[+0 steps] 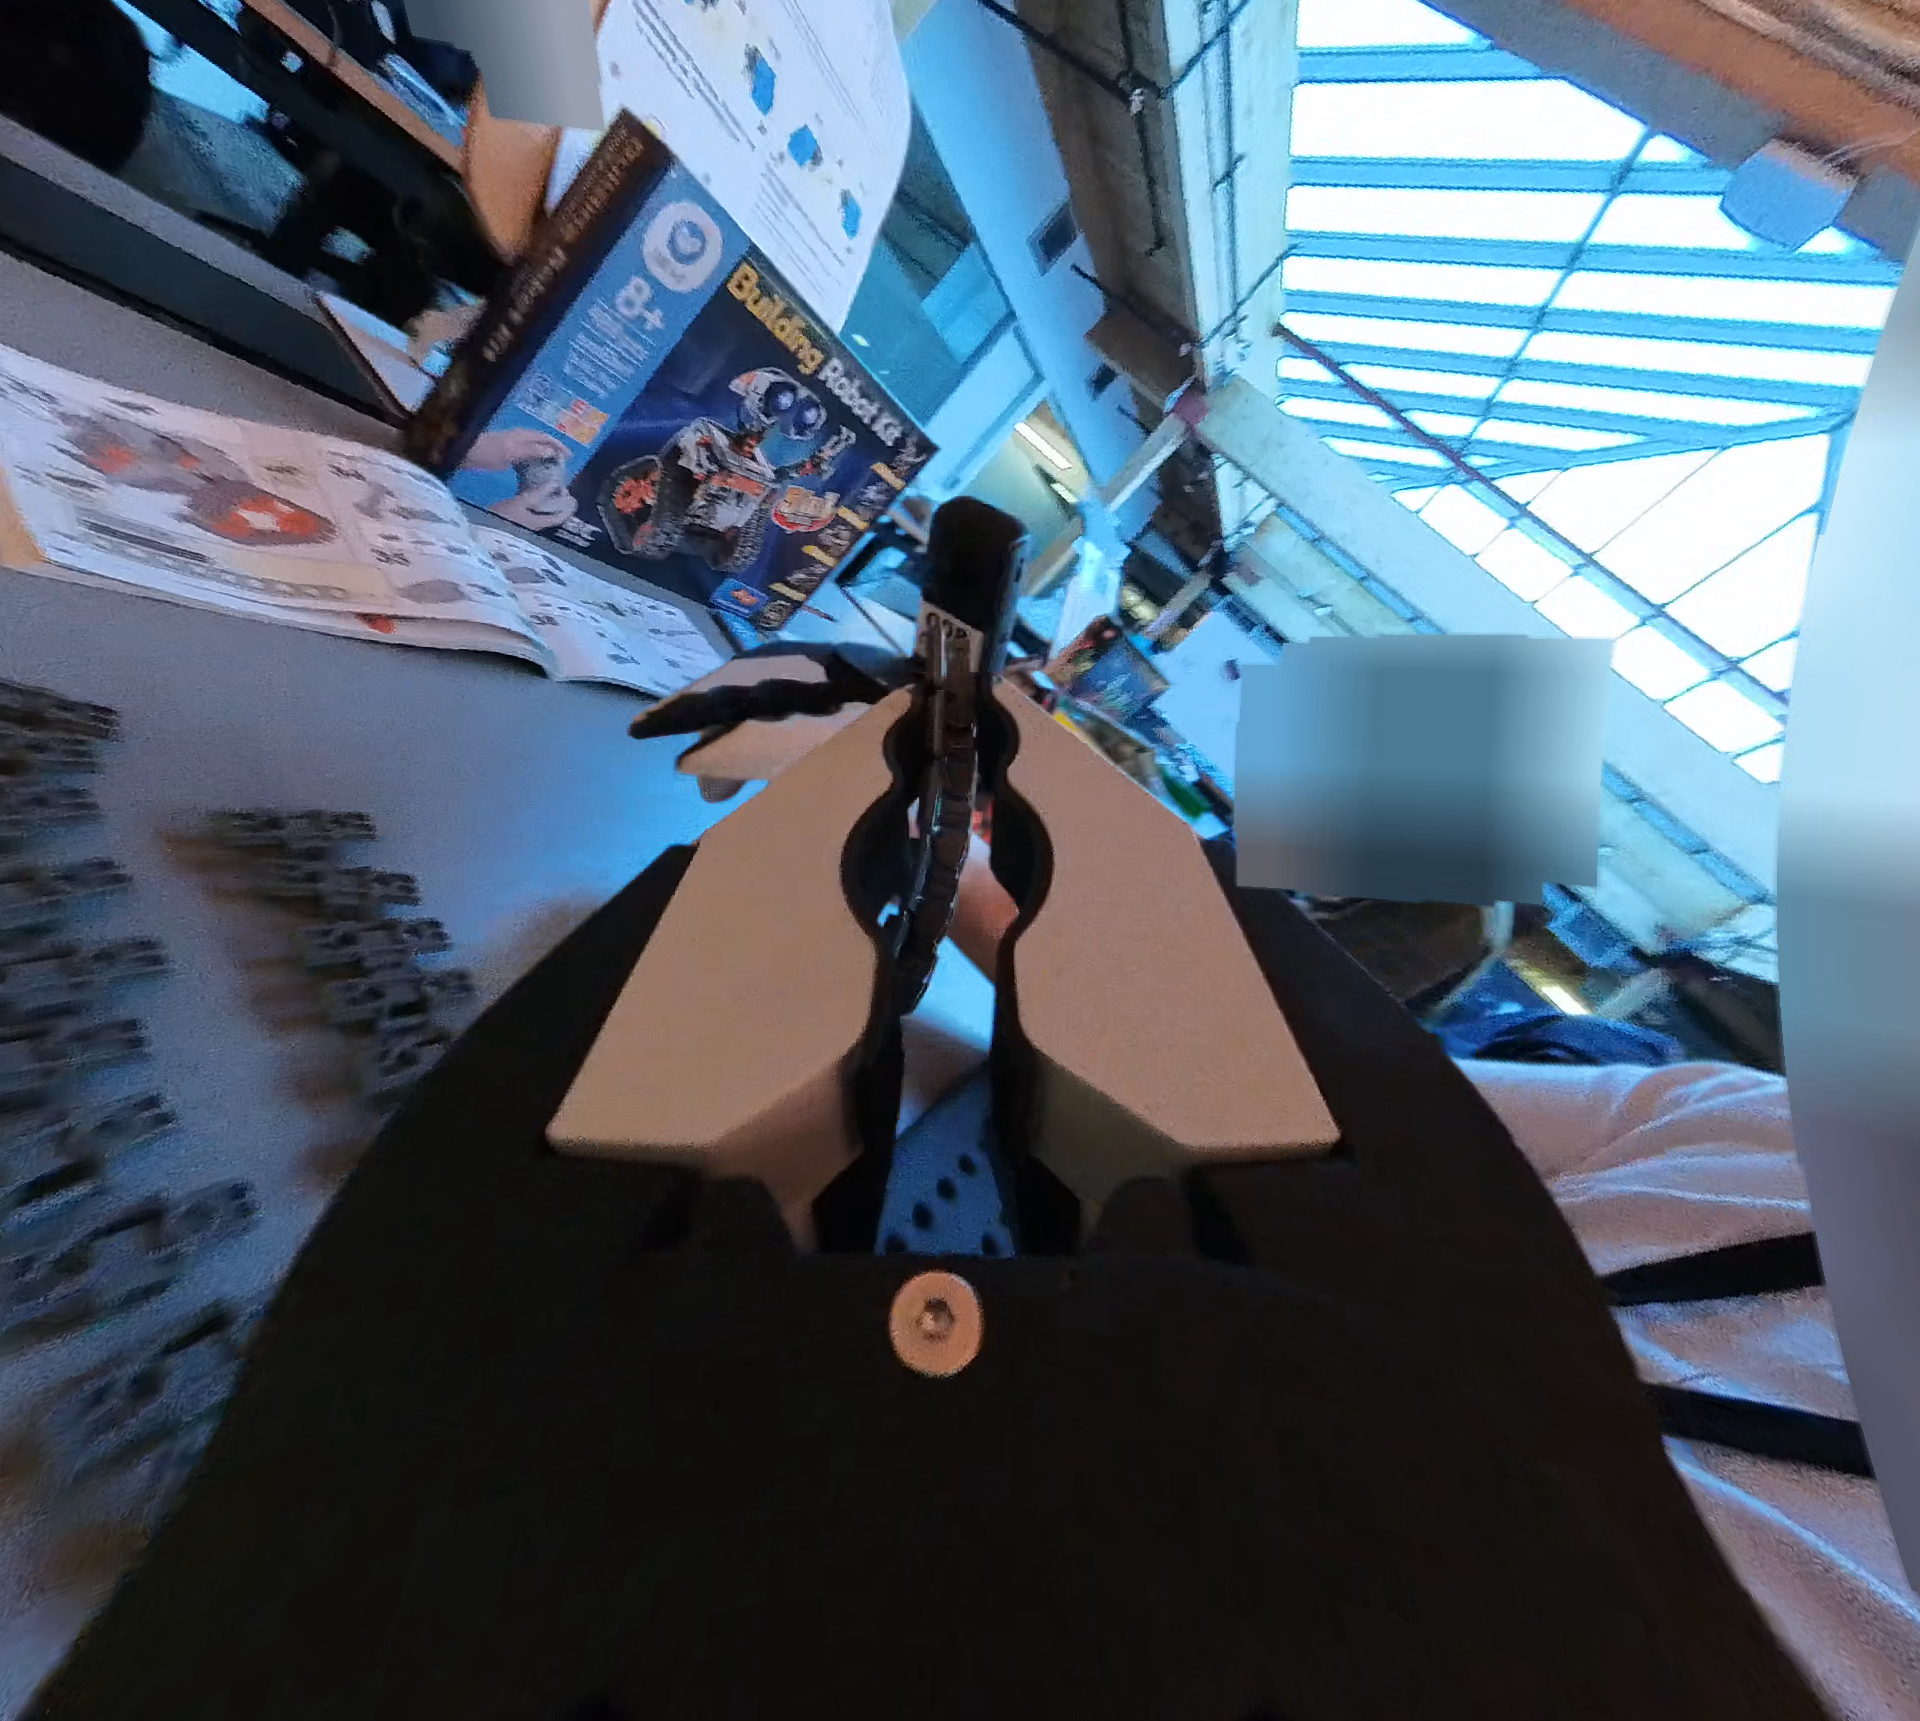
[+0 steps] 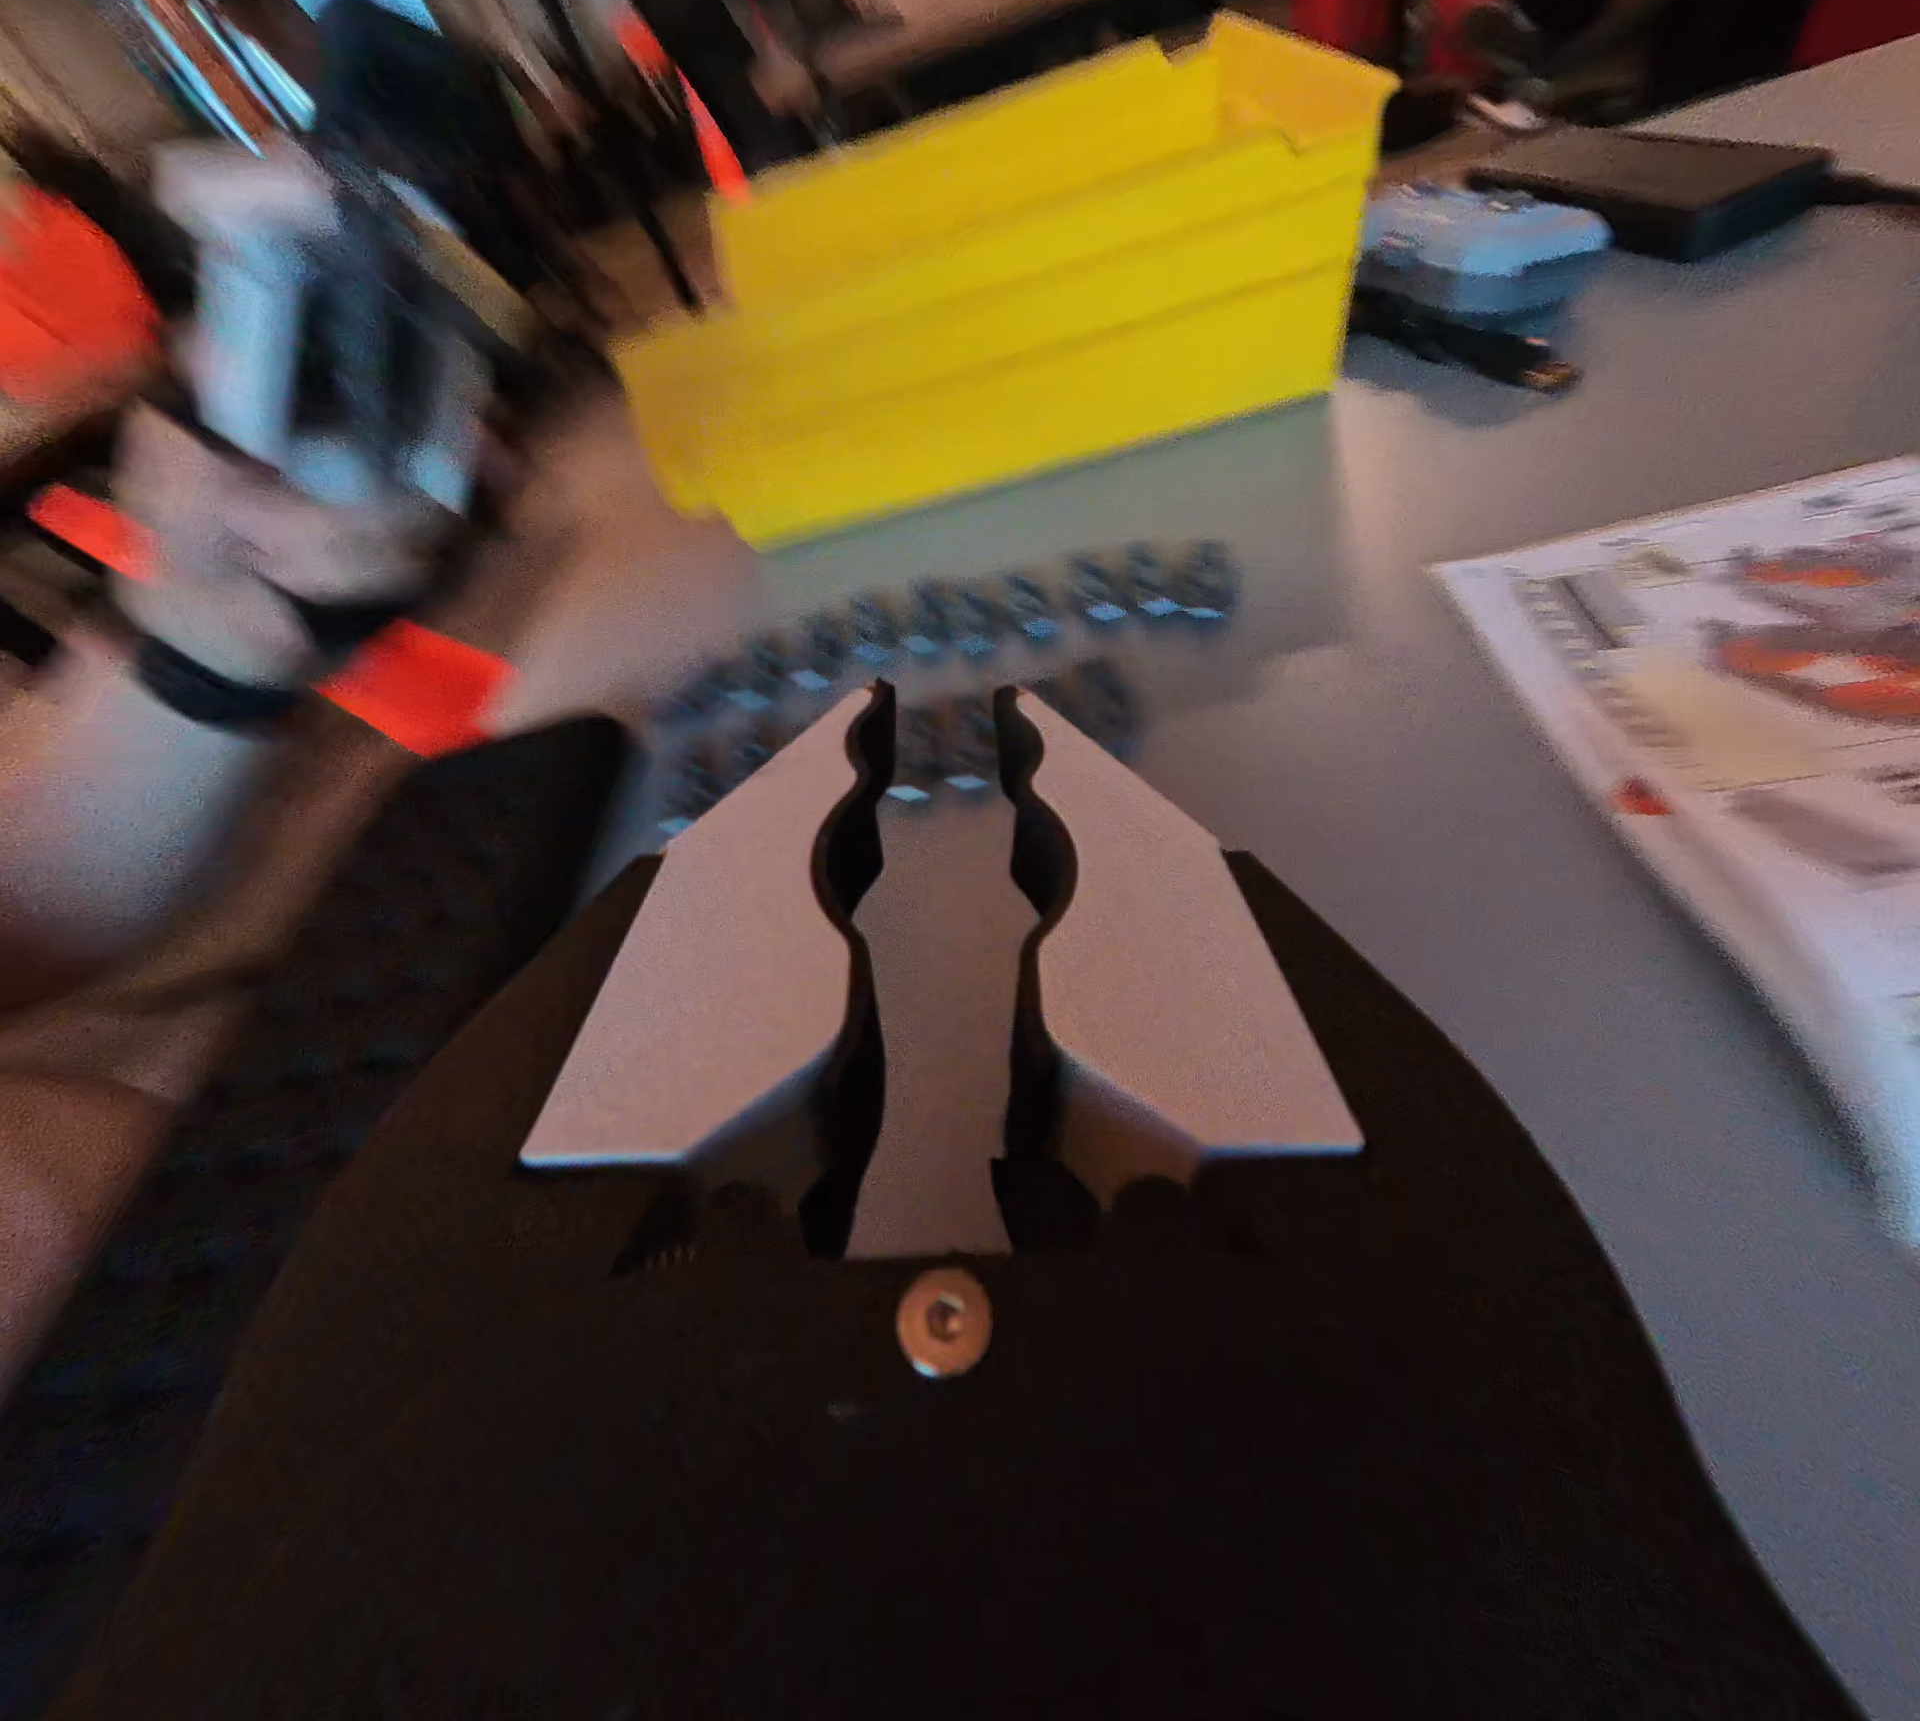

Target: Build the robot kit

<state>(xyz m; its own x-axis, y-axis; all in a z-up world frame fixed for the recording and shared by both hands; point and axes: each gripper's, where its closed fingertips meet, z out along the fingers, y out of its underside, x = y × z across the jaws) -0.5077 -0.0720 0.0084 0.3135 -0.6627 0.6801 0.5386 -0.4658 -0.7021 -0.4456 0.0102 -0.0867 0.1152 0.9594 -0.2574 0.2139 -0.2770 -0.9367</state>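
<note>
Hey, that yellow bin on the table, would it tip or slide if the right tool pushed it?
The yellow bin looks like thin plastic and shows no contents from this angle, so it is probably light and would slide on the smooth grey table. Its long, flat base suggests tipping is unlikely unless pushed near the rim.

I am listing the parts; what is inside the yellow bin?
The yellow bin shows only its outer wall and inner far end; its contents are hidden. Small grey pieces lie before it.

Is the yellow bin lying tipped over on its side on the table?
No, the yellow bin stands upright on the grey table, open top up, behind the rows of small grey parts.
</note>
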